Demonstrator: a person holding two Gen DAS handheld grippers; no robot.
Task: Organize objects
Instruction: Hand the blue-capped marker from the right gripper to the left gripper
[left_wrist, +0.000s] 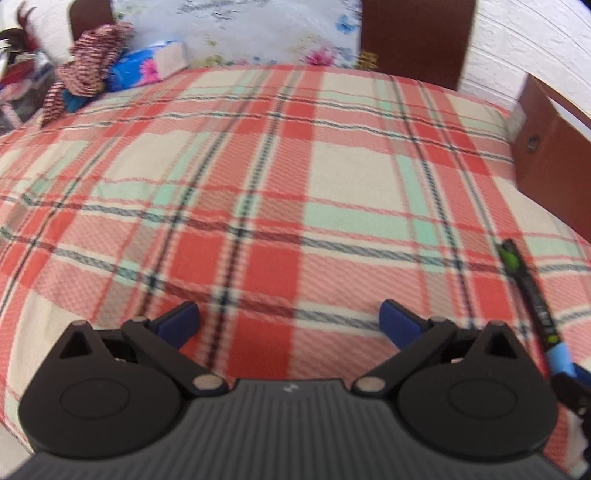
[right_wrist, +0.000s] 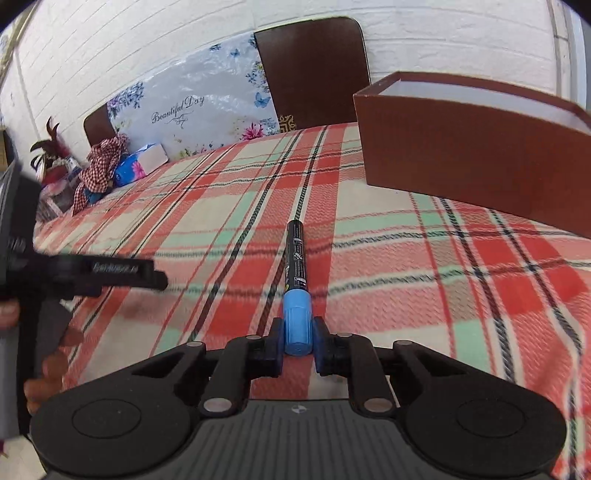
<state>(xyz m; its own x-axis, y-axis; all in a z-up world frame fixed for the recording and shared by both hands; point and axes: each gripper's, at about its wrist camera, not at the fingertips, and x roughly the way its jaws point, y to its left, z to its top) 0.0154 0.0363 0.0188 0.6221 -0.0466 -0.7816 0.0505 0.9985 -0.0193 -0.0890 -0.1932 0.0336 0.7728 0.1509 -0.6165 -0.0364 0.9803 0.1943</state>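
A black marker with a blue cap (right_wrist: 295, 280) sticks forward out of my right gripper (right_wrist: 297, 341), whose blue pads are shut on the cap. It hangs just above the plaid cloth (right_wrist: 406, 266). An open brown box (right_wrist: 469, 147) stands ahead to the right. In the left wrist view the same marker (left_wrist: 532, 295) shows at the right edge. My left gripper (left_wrist: 288, 321) is open over the cloth with nothing between its fingers, and in the right wrist view its finger (right_wrist: 110, 273) shows at the left.
At the far left lie a checked cloth bundle (right_wrist: 101, 162) and a blue flowered pack (right_wrist: 136, 164). A floral bag (right_wrist: 195, 110) leans on dark chair backs (right_wrist: 314, 70) by the white brick wall. A person's hand (right_wrist: 44, 384) holds the left gripper.
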